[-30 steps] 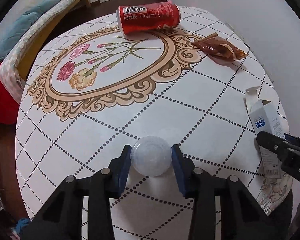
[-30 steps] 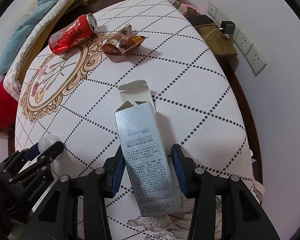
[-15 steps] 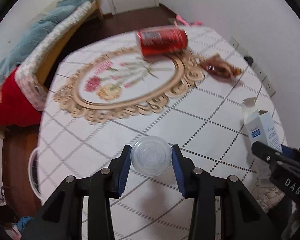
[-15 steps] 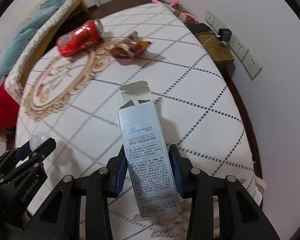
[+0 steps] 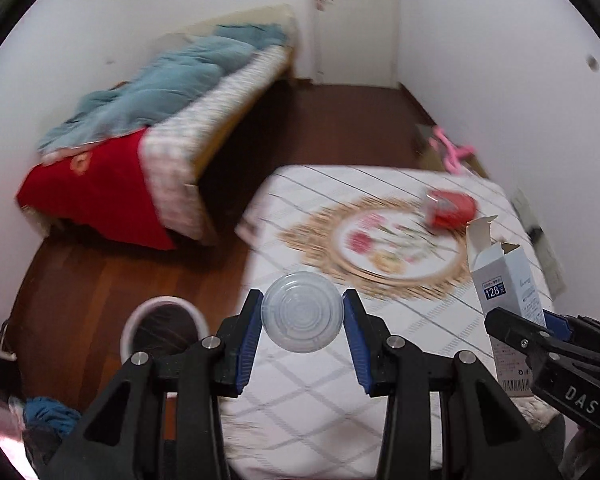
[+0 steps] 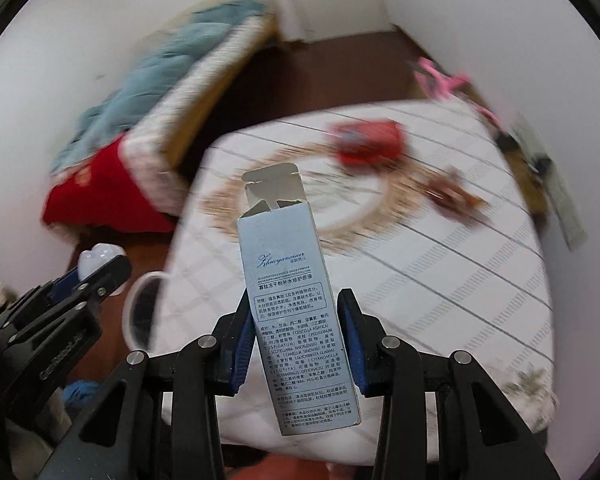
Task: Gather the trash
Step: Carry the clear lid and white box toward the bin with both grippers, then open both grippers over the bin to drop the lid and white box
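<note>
My left gripper (image 5: 302, 322) is shut on a clear plastic cup (image 5: 302, 312), held in the air above the table's left edge. My right gripper (image 6: 297, 330) is shut on a tall silver-blue carton (image 6: 290, 292) with its top flap open; the carton also shows in the left wrist view (image 5: 504, 284). A white-rimmed trash bin (image 5: 162, 328) stands on the floor left of the table, below and left of the cup; it shows in the right wrist view too (image 6: 142, 312). A red soda can (image 6: 370, 140) and a brown wrapper (image 6: 452, 194) lie on the table.
The table carries a white diamond-pattern cloth (image 5: 380, 360) with a floral medallion. A bed with a blue blanket and red cover (image 5: 148, 128) stands at the far left. Brown wooden floor lies between bed and table. Wall sockets (image 6: 556, 188) are at the right.
Both grippers have lifted up and back from the table with cup and carton held, swinging left. The bin and floor have come into view.
</note>
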